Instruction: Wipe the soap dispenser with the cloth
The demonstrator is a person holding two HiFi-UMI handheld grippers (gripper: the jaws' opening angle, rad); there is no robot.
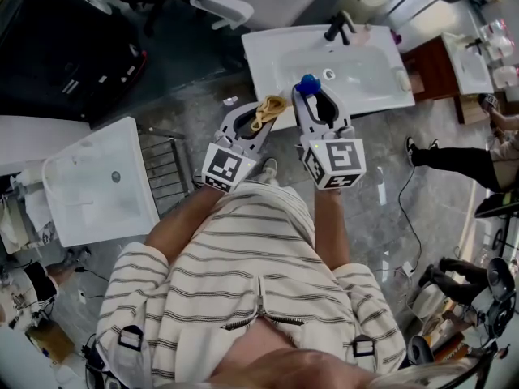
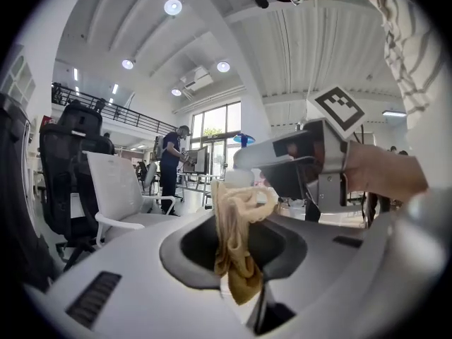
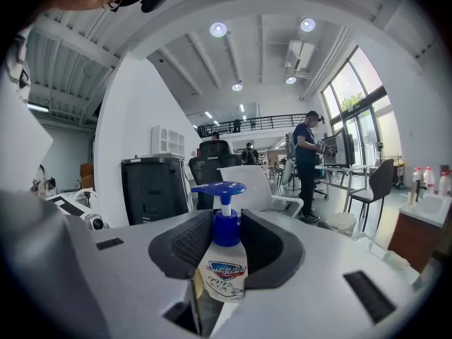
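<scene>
A soap dispenser [image 3: 221, 260] with a blue pump head and a printed label stands upright between the jaws of my right gripper [image 3: 224, 249], which is shut on its body. From above, its blue pump [image 1: 307, 84] shows at the tip of the right gripper [image 1: 316, 104], over the front edge of the white sink. My left gripper [image 2: 236, 249] is shut on a tan cloth [image 2: 239, 239] that hangs bunched from its jaws. In the head view the cloth [image 1: 268, 111] sits at the tip of the left gripper [image 1: 258, 120], just left of the dispenser and apart from it.
A white sink [image 1: 268, 55] with a dark tap [image 1: 338, 29] lies ahead of both grippers. A second white basin [image 1: 130, 209] stands at the left beside a wire rack [image 1: 169, 167]. Office chairs [image 2: 116, 193] and people stand farther off. The right gripper's body [image 2: 304, 164] fills the left gripper view's right side.
</scene>
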